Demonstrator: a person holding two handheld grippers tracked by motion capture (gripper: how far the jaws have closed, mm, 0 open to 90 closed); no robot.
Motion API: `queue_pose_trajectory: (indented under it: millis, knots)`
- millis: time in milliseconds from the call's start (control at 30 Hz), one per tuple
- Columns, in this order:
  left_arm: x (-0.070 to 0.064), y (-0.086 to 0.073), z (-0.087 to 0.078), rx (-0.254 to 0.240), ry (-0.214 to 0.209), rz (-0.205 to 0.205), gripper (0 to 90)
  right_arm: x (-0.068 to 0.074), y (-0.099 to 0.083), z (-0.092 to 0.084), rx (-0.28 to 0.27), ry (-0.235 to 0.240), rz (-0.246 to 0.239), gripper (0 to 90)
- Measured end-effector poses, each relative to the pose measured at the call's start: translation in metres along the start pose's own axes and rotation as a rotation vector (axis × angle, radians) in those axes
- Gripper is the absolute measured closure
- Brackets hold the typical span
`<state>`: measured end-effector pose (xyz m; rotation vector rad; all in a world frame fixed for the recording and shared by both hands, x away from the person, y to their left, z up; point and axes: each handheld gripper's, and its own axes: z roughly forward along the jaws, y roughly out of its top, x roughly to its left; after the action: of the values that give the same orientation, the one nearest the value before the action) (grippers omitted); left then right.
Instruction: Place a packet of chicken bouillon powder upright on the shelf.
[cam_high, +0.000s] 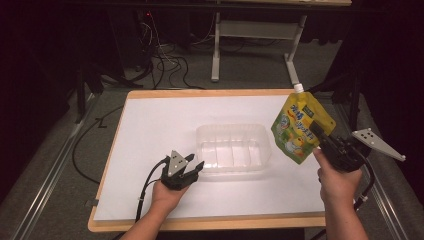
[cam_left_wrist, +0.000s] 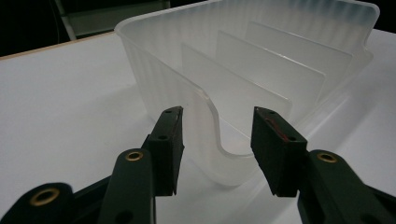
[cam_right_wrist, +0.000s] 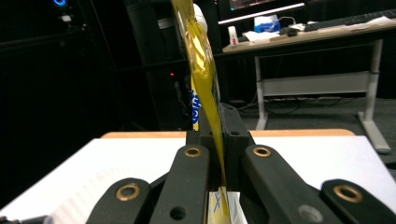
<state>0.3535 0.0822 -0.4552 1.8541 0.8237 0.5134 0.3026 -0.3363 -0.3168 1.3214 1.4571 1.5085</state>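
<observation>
Yellow spouted pouch (cam_high: 300, 127) held aloft over the table's right edge, right of the clear divided container (cam_high: 233, 148) at mid-table. Your right gripper (cam_high: 318, 134) clamps the pouch's side. Your left gripper (cam_high: 196, 165), jaws spread, straddles the container's near-left corner on the white table (cam_high: 150, 125).

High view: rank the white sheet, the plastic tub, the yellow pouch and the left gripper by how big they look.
1. White sheet
2. Plastic tub
3. Yellow pouch, though it is held up nearer the camera, so unsure
4. Left gripper
</observation>
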Motion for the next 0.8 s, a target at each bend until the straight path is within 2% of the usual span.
queue_pose_trajectory:
  millis: [400,800]
  knots:
    - [0.003,0.0,-0.002,-0.004,0.003,0.008,55.1,0.032,0.004,0.026,-0.009,0.07,0.009,90.0]
    - [0.004,0.001,-0.002,-0.006,0.004,0.012,56.7,0.053,-0.005,0.047,0.015,0.109,0.01,90.0]
